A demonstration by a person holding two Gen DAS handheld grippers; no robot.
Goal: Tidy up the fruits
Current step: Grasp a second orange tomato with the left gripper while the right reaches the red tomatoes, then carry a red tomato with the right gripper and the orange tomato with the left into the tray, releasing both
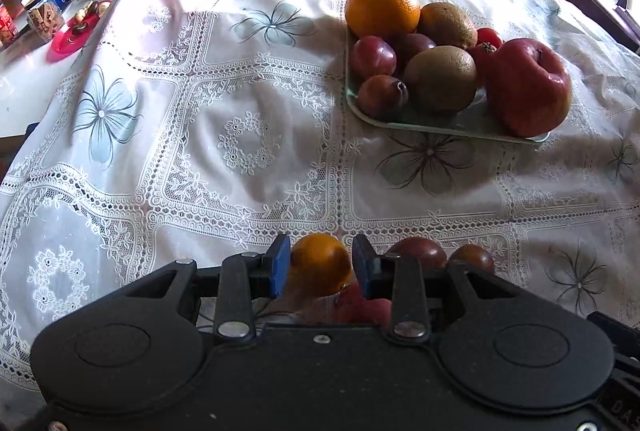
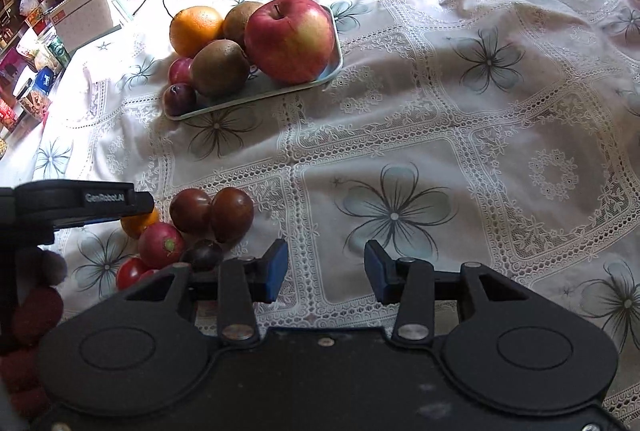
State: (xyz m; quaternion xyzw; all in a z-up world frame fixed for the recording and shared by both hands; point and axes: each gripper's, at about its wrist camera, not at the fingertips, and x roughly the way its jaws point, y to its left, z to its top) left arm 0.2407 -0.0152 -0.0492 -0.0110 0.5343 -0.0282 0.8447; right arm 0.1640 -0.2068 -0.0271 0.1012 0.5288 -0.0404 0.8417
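A pale green tray holds a large orange, two kiwis, several plums, small tomatoes and a big red apple. Near the table's front lies a loose pile: two dark tomatoes, a red fruit, a dark plum and a red tomato. My left gripper is shut on a small orange at that pile, both blue pads against its sides. My right gripper stands open over bare tablecloth, right of the pile.
A white lace tablecloth with flower prints covers the table. To the left is a counter with a red plate, cans and boxes. A fuzzy dark red sleeve shows at the lower left. Wood floor and a sofa lie beyond.
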